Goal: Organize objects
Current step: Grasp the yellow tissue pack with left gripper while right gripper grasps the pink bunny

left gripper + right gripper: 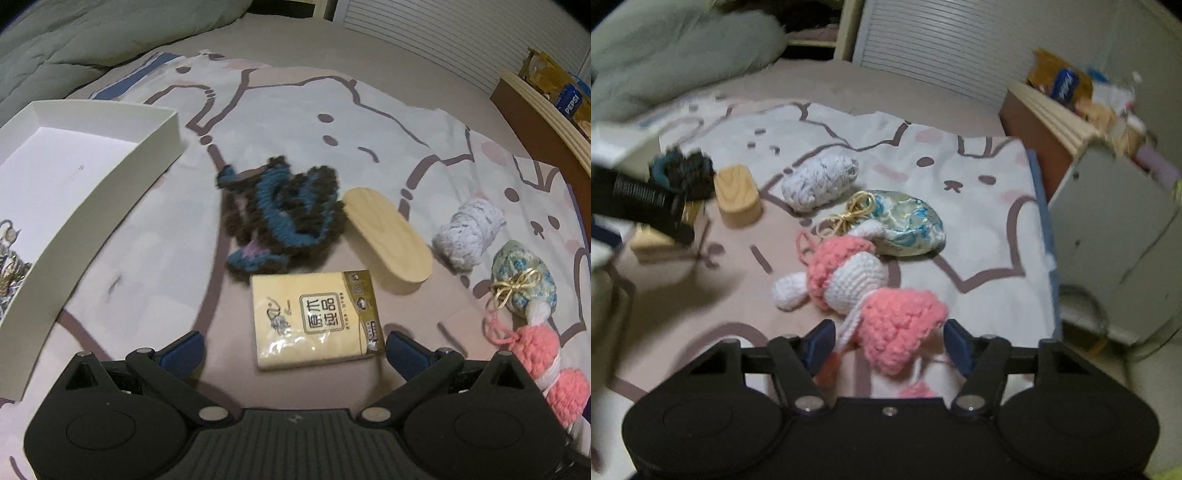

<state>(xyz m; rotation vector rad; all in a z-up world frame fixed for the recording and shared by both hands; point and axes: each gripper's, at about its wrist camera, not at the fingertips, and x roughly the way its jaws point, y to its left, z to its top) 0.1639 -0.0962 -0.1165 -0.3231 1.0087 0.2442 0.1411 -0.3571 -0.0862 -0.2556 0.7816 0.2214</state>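
The left gripper (293, 352) is held with jaws apart around a yellow tissue pack (316, 319). The right gripper (888, 345) is seen with jaws apart beside a pink-and-white crocheted doll (871, 291), not clamped.

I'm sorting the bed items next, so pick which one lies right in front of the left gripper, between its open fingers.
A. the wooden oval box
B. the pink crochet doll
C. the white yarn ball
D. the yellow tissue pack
D: in the left wrist view the yellow tissue pack lies just ahead of the left gripper, between its spread blue fingertips, with the wooden oval box further off.
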